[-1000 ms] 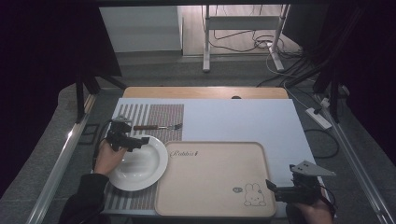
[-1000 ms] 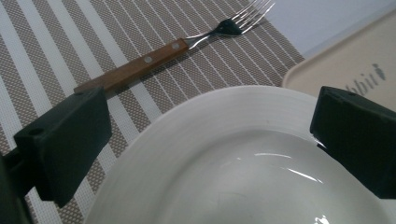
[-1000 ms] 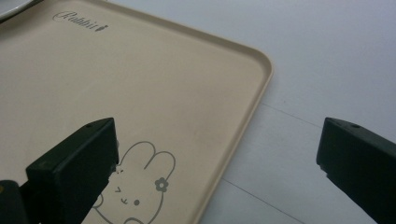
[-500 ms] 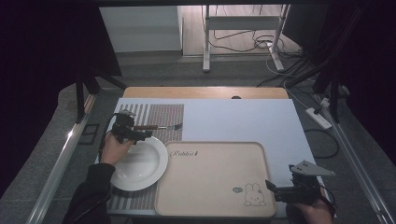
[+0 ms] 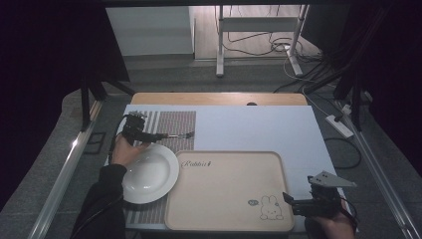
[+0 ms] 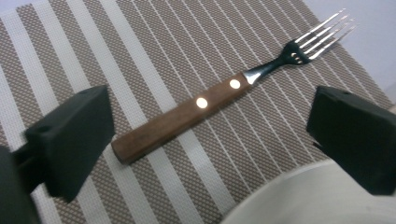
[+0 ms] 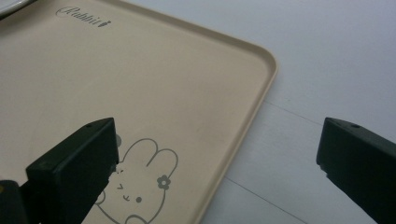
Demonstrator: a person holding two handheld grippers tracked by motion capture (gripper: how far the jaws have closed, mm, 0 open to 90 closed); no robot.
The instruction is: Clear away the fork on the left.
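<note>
Wood-handled steel fork was what I was after at this point, lying flat on the brown-and-cream striped placemat, tines pointing toward the middle of the white table. A second before, my left tool was sitting over the rim of the round white ceramic plate; by this frame I'd swung it up and away from me so it was lined up with the fork's handle end. In the left gripper view its jaws were spread wide with the handle lying between them, nothing touching yet, and the plate's edge just peeked in at the bottom corner. So I'd say the reach was basically done and the pinch was next, probably needing a bit more drop so the jaws actually straddle the handle.

Right tool hadn't budged: parked at the near right corner of the beige plastic rabbit-print tray, jaws wide apart, holding nothing.
</note>
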